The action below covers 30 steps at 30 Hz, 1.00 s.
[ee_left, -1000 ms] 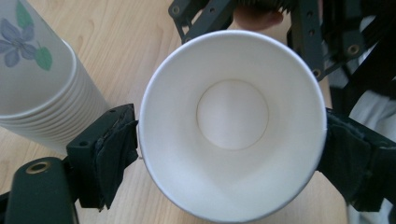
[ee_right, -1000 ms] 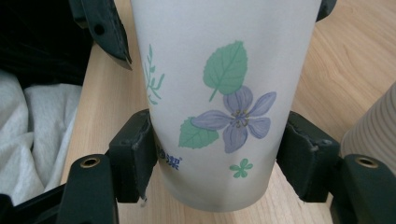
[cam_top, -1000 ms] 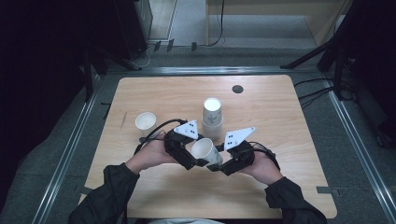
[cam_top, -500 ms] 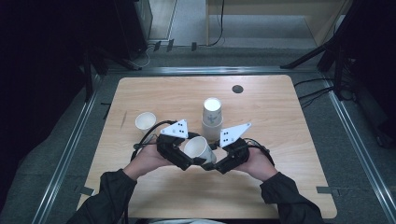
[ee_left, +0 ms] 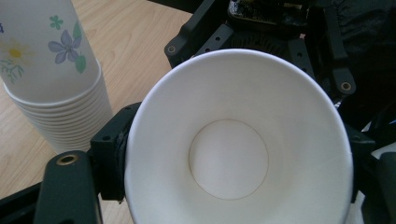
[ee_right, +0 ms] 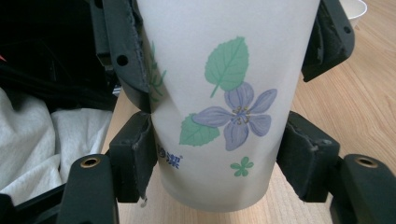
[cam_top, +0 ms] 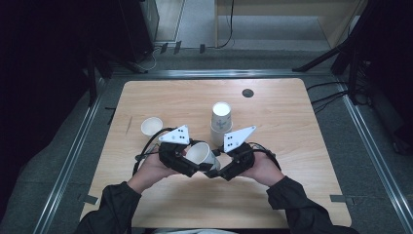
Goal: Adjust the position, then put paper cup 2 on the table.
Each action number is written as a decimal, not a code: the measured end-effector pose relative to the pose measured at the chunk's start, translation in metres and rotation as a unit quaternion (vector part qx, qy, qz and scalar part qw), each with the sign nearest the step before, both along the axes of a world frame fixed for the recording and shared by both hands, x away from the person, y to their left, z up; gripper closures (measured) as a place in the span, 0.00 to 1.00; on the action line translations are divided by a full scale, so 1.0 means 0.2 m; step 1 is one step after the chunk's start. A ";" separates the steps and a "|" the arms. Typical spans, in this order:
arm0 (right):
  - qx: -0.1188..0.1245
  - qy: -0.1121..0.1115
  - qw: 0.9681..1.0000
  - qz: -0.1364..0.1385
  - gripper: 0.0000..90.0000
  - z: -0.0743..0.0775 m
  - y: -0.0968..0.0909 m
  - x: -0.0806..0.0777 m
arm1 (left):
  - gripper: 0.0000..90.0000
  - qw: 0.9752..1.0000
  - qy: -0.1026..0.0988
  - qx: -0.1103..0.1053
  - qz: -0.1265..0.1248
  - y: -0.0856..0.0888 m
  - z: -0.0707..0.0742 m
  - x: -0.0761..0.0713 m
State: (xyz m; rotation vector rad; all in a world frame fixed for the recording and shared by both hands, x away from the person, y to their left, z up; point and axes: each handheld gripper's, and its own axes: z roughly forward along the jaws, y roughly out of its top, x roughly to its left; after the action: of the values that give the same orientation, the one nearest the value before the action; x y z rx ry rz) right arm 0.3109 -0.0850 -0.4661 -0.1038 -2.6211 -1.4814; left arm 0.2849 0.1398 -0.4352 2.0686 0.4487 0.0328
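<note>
Cup [cam_top: 200, 153] clamped by both left hand-held gripper [cam_top: 191, 167] and right hand-held gripper [cam_top: 218, 170]; its base hidden between them.

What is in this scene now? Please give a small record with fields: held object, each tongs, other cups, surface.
held object: paper cup with flower print, tilted, open mouth toward the left tongs
left tongs: shut on the cup, near its rim
right tongs: shut on the same cup, near its base
other cups: stack of cups, upside down, behind the tongs; single cup, upright, left of the stack
surface: wooden table
</note>
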 end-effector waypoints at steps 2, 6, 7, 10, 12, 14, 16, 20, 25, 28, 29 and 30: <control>-0.001 0.002 1.000 0.002 0.37 0.00 0.00 0.00 | 0.26 1.000 -0.003 0.001 -0.001 0.00 0.00 0.00; 0.013 0.013 1.000 0.006 0.27 0.00 0.00 0.00 | 0.26 1.000 -0.005 0.005 -0.001 0.01 0.01 0.00; 0.013 0.013 1.000 0.006 0.27 0.00 0.00 0.00 | 0.26 1.000 -0.006 0.009 -0.003 0.01 0.01 0.00; 0.011 0.011 1.000 -0.016 0.26 0.01 -0.01 0.01 | 0.26 1.000 -0.006 0.007 -0.001 0.04 0.02 0.00; 0.003 0.013 1.000 -0.026 0.25 0.00 -0.03 0.02 | 0.26 1.000 -0.006 0.008 0.002 0.06 0.03 0.01; -0.003 0.007 0.999 -0.037 0.24 0.00 -0.05 0.02 | 0.26 1.000 -0.006 0.008 0.005 0.08 0.04 0.01; -0.005 0.003 0.999 -0.043 0.24 0.00 -0.05 0.02 | 0.26 1.000 -0.007 0.009 0.009 0.09 0.04 0.01; -0.016 -0.013 0.998 -0.065 0.24 -0.01 -0.08 0.01 | 0.26 1.000 -0.009 0.011 0.018 0.14 0.05 0.03; -0.023 -0.023 0.995 -0.093 0.24 0.01 -0.13 0.02 | 0.26 1.000 -0.003 0.018 0.025 0.19 0.04 0.05; -0.019 -0.027 0.995 -0.095 0.24 0.01 -0.14 0.02 | 0.26 0.999 -0.002 0.022 0.028 0.21 0.04 0.05; -0.021 -0.033 0.994 -0.106 0.24 0.02 -0.15 0.02 | 0.26 0.999 -0.001 0.027 0.026 0.21 0.04 0.05; -0.021 -0.033 0.994 -0.106 0.24 0.02 -0.15 0.02 | 0.26 0.999 -0.001 0.030 0.028 0.21 0.04 0.05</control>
State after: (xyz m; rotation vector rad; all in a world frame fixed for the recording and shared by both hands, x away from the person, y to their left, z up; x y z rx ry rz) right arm 0.3152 -0.1144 -0.4624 -0.3554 -2.7685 -1.5152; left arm 0.2955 0.1827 -0.4279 2.1143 0.5085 0.0829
